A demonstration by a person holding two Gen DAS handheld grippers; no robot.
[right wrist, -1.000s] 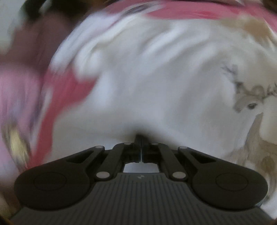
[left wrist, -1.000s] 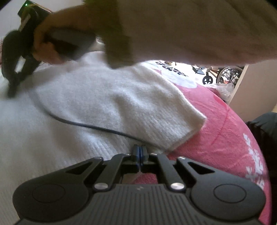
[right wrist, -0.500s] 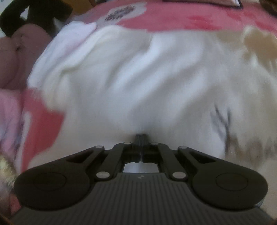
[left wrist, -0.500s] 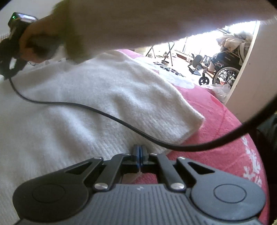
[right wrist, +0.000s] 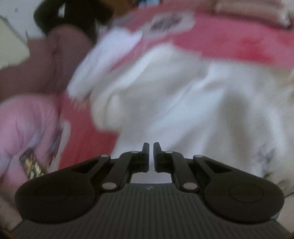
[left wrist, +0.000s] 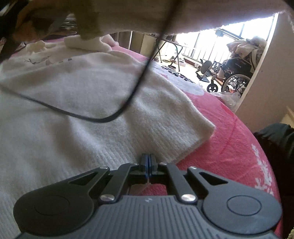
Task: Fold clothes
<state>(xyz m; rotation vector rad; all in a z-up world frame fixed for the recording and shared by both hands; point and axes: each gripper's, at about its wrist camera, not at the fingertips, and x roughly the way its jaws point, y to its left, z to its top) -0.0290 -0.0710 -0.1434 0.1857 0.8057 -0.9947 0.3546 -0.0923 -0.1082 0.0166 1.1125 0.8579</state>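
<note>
A white knitted sweater (left wrist: pixel 88 132) lies spread on a pink bedspread (left wrist: pixel 231 147). My left gripper (left wrist: pixel 148 160) is shut at its near hem, the blue pads pinched on the fabric's edge by a folded corner (left wrist: pixel 200 126). In the right wrist view the same sweater (right wrist: pixel 193 110) shows blurred and rumpled. My right gripper (right wrist: pixel 150 147) hovers over it with a narrow gap between its fingers and nothing in the gap. The person's beige sleeve (left wrist: pixel 165 12) crosses the top of the left wrist view.
A black cable (left wrist: pixel 102 120) trails over the sweater. A pale pink garment (right wrist: pixel 27 121) lies at the left of the bedspread (right wrist: pixel 229 42). Dark cloth (left wrist: pixel 279 147) sits at the bed's right edge. Wheelchairs (left wrist: pixel 237 73) stand by the window beyond.
The right gripper, shut earlier, now shows a small gap between its fingers and has swung left over the sweater. The person's arm rose and the cable moved. The left gripper kept its place.
</note>
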